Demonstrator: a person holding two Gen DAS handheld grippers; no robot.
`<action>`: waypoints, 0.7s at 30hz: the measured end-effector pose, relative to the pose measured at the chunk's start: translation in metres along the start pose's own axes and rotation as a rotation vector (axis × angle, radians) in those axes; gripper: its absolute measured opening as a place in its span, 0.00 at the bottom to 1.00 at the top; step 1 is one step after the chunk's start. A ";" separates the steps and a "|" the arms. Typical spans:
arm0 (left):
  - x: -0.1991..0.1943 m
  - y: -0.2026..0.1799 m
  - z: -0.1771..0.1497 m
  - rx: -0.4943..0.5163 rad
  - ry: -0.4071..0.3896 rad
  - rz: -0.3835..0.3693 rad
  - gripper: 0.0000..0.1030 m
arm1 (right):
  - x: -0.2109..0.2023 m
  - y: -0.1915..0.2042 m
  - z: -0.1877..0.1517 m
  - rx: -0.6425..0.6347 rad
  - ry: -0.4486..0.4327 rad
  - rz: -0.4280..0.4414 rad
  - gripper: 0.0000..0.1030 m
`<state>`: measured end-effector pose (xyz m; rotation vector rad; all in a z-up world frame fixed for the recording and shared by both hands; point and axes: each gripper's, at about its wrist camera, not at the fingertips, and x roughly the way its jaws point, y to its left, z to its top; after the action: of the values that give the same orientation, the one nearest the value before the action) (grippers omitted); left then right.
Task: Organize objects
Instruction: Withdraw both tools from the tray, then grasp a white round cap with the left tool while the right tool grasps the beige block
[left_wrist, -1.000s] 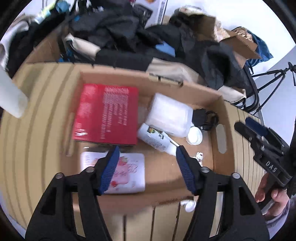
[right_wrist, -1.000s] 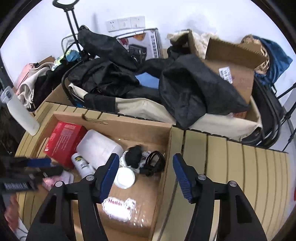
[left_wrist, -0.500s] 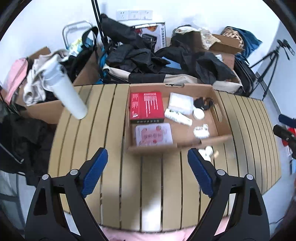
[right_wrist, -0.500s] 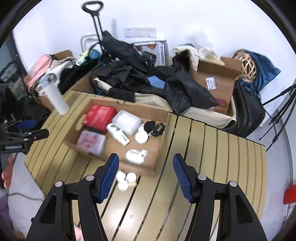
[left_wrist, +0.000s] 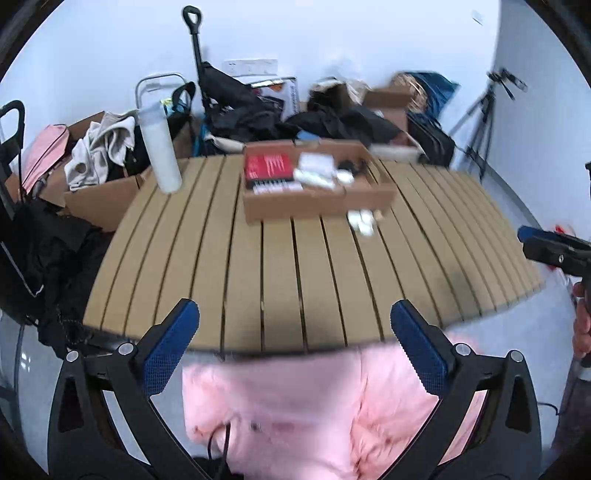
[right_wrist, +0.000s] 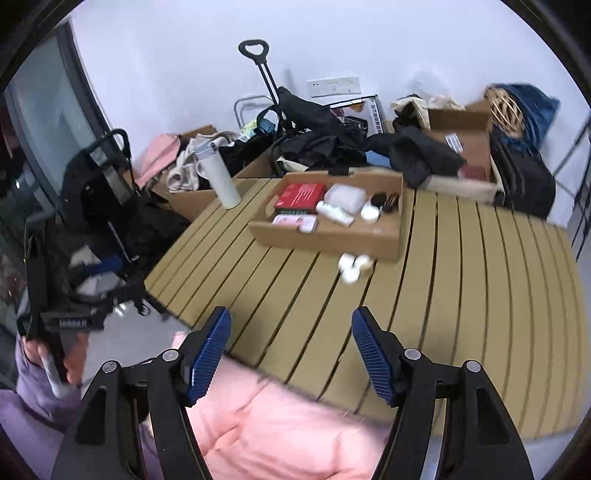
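A shallow cardboard box (left_wrist: 314, 201) (right_wrist: 332, 240) stands on the far part of the slatted wooden table (left_wrist: 288, 266) (right_wrist: 443, 280). Inside lie a red book (left_wrist: 267, 166) (right_wrist: 301, 195), a pink packet (right_wrist: 293, 221), a white tube (right_wrist: 334, 214), a white tub (right_wrist: 345, 197) and a black cable (right_wrist: 386, 201). Small white objects (left_wrist: 362, 219) (right_wrist: 352, 266) sit on the table just in front of the box. My left gripper (left_wrist: 293, 330) hangs over the near table edge, jaws opening wide, nothing between them. My right gripper (right_wrist: 291, 332) is likewise empty, its jaws opening.
A white bottle (left_wrist: 160, 147) (right_wrist: 219, 175) stands at the table's far left corner. Bags, dark clothes and cartons pile up behind the table. A tripod (left_wrist: 480, 129) stands at the right. A pink padded garment (left_wrist: 314, 413) (right_wrist: 277, 432) lies below both grippers.
Both grippers have pulled far back from the box and risen; the whole table now shows. The left jaws have spread much wider, the right jaws slightly.
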<state>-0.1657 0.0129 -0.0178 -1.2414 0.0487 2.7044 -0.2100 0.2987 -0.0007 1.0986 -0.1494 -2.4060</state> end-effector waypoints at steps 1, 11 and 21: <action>0.002 -0.003 -0.014 0.017 0.021 0.009 1.00 | 0.000 0.002 -0.013 0.005 -0.008 0.009 0.70; 0.031 -0.010 -0.035 -0.021 0.093 0.007 1.00 | 0.033 -0.003 -0.083 0.015 0.046 -0.095 0.70; 0.114 -0.025 -0.010 -0.073 0.047 -0.046 0.96 | 0.089 -0.054 -0.060 0.099 0.055 -0.151 0.70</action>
<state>-0.2275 0.0517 -0.1097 -1.3091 -0.0732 2.6604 -0.2366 0.3100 -0.1171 1.2604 -0.1744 -2.5211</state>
